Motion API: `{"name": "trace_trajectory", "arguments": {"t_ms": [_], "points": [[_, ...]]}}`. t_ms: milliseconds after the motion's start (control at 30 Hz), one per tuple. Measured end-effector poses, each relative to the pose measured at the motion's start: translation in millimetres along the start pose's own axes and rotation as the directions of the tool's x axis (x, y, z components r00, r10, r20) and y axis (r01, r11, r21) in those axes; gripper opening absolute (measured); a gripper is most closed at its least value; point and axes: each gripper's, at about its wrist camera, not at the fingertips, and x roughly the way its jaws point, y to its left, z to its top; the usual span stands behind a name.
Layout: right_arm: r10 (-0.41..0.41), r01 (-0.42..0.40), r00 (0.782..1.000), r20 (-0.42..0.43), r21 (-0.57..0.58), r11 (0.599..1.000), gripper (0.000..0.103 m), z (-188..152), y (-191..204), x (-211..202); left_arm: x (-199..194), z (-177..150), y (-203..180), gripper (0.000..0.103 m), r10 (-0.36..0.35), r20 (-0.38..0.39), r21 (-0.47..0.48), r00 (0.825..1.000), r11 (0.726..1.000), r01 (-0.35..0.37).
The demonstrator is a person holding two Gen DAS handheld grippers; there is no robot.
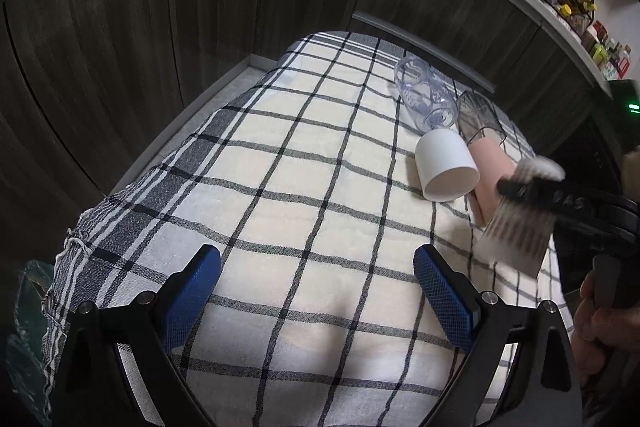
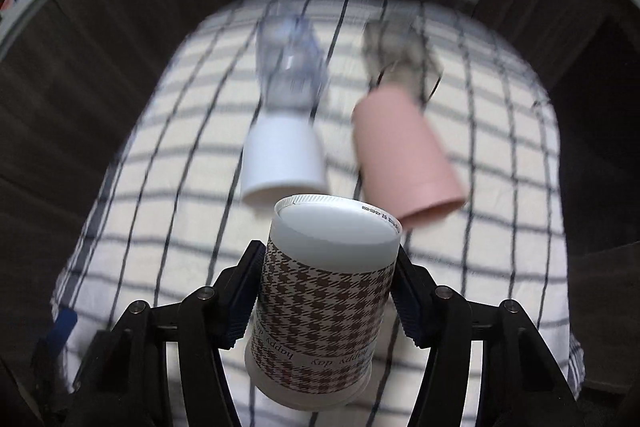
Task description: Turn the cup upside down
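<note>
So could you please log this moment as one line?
right gripper: shut on houndstooth paper cup, base forward | left gripper: open, empty | checked cloth

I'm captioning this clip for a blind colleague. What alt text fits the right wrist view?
The right gripper clamps a houndstooth paper cup by its sides, its closed base facing the camera, above a checked cloth. Beyond it, blurred, lie a white cup, a pink cup and two clear cups.
</note>
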Motion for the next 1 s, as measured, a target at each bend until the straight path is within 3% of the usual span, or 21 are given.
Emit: {"name": "trace_trajectory", "arguments": {"t_ms": [33,133,267,433,667,1000], "points": [[-0.005,0.004,0.996,0.09,0.016,1.0,0.06,-6,-5,-9,2,-1,-2,0.098,0.005,-0.004,0.011,1.0,1.0,-0.005],[-0.026,0.009,0.978,0.206,0.082,0.997,0.06,-6,-10,-1,8,-4,-4,0.098,0.009,-0.015,0.022,1.0,1.0,-0.009],[-0.055,0.018,0.966,0.254,0.144,0.989,0.06,-14,-8,29,18,-7,-6,0.098,0.052,-0.033,0.043,0.998,0.998,-0.051],[-0.074,0.033,0.971,0.228,0.177,0.984,0.06,-23,-6,52,25,-9,-6,0.098,0.063,-0.056,0.048,0.996,0.997,-0.06],[-0.103,0.093,0.982,0.156,0.069,0.993,0.06,-51,11,51,23,-9,-4,0.098,0.051,-0.059,0.034,0.997,0.998,-0.049],[-0.084,0.076,0.988,0.132,0.064,0.995,0.061,-63,11,51,16,-11,-8,0.098,0.04,-0.044,0.05,0.998,0.998,-0.037]]}}
